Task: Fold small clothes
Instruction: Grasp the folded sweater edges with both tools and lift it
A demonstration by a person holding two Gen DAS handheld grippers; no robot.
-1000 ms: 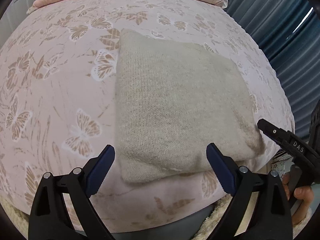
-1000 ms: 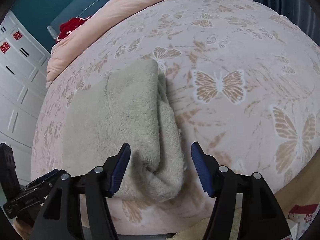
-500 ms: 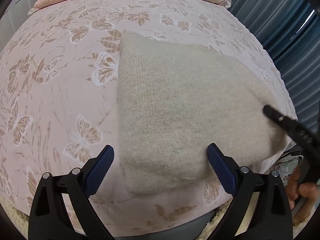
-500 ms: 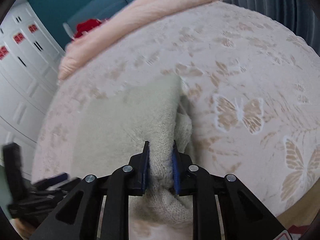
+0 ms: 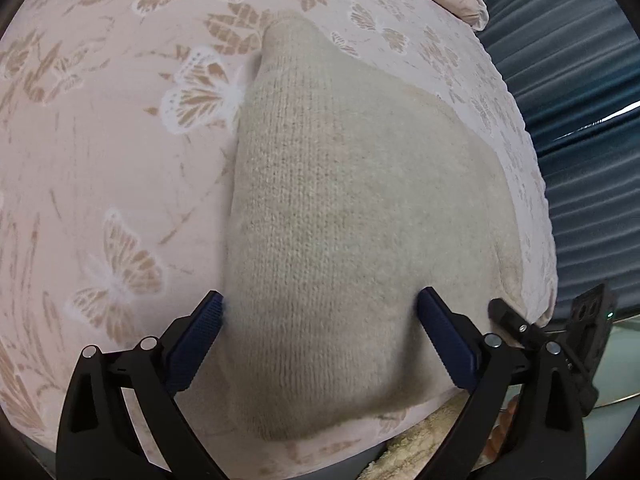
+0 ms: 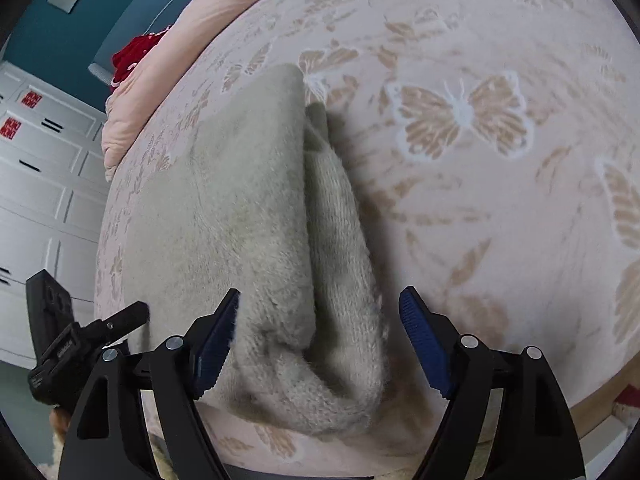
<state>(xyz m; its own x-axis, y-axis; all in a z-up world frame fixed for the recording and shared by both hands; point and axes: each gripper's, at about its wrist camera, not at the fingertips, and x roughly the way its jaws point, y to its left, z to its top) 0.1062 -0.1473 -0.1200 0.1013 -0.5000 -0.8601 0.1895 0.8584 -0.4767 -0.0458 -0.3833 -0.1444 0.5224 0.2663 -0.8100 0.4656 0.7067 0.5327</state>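
Largely folded, the sweater (image 5: 352, 220) lies on the bed (image 5: 100, 184), both grippers (image 5: 320, 336) (image 6: 320, 340) open astride its near edge, holding nothing; final squaring likely remains.

The folded sweater (image 5: 352, 240) was laid on the bed (image 5: 100, 168), directly ahead of the left hand-held gripper (image 5: 320, 336). Its layered edge (image 6: 340, 264) was found ahead of the right hand-held gripper (image 6: 320, 340). A quilt (image 6: 160, 68) was piled beyond, at the bed's far end.
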